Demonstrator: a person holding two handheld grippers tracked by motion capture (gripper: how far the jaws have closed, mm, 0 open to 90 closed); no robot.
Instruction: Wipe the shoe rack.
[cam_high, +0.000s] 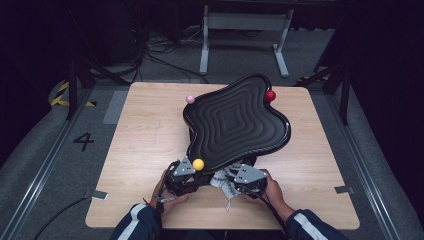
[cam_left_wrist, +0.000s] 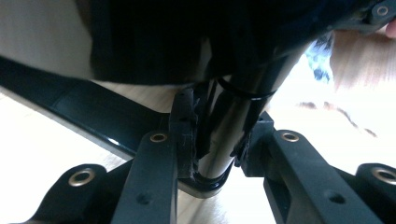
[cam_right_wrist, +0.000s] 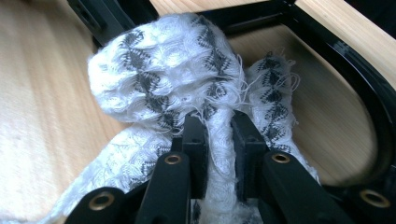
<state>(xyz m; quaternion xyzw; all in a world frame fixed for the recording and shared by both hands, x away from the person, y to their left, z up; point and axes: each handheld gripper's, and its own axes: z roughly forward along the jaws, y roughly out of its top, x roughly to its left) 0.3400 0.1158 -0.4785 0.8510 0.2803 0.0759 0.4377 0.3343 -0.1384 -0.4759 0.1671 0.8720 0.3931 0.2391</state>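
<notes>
Nearest to you, your right gripper (cam_right_wrist: 218, 140) is clenched on a bunched white cloth (cam_right_wrist: 159, 74): soft, loosely woven stuff with a dark diamond pattern and frayed threads, squeezed into a narrow neck between the pads. The cloth sits at the near edge of the tray (cam_high: 235, 122), partly tucked under it, between your two hands. Your left gripper (cam_left_wrist: 217, 149) is clamped on the tray's glossy black leg (cam_left_wrist: 229, 126), a smooth round post with a thin band around it. The tray itself is shiny black plastic with a wavy outline and concentric ridges, tilted up on the pale wooden table (cam_high: 145, 145). A yellow ball (cam_high: 198, 164) tips its near corner, with a pink ball (cam_high: 190, 99) and a red ball (cam_high: 270, 95) on the far corners.
</notes>
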